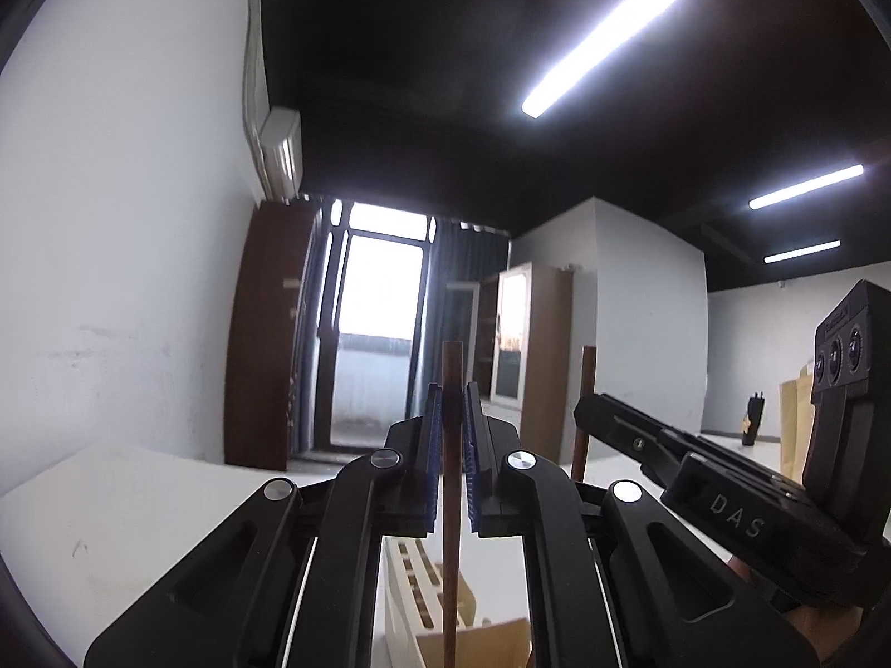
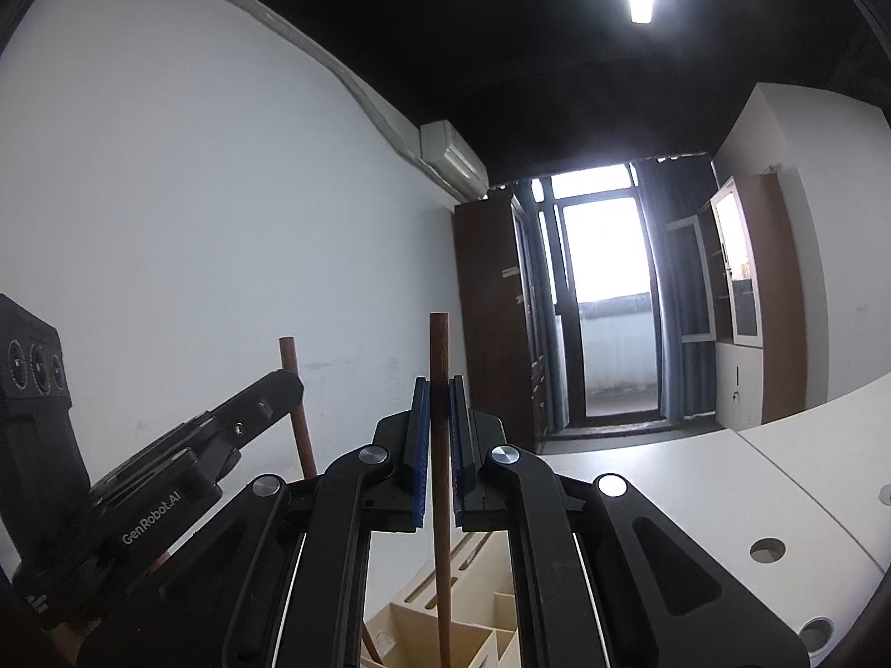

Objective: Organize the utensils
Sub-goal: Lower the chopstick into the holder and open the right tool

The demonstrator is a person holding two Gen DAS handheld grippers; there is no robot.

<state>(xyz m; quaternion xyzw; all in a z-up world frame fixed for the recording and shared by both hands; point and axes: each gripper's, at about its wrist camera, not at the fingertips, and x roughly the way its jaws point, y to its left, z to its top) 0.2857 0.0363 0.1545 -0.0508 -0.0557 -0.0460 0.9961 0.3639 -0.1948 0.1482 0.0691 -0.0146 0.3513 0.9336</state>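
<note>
My left claw [image 1: 452, 428] is clamped on one brown chopstick [image 1: 451, 495], my right claw [image 2: 439, 423] on another chopstick [image 2: 440, 501]. Both sticks stand upright, tips pointing straight down toward the slotted wooden organizer [image 2: 473, 629] directly below on the tabletop [image 2: 668, 479].

Left gripper [image 1: 452, 406] pointed roughly level, slightly up, jaws closed tight on a thin upright brown stick [image 1: 450, 501] between blue pads [image 1: 435, 445]. Right gripper [image 2: 439, 401] level too, jaws likewise clamped on its own upright brown stick [image 2: 440, 473]. Both held side by side, near each other: right one visible at right in left wrist view, left one at left in right wrist view.
</note>
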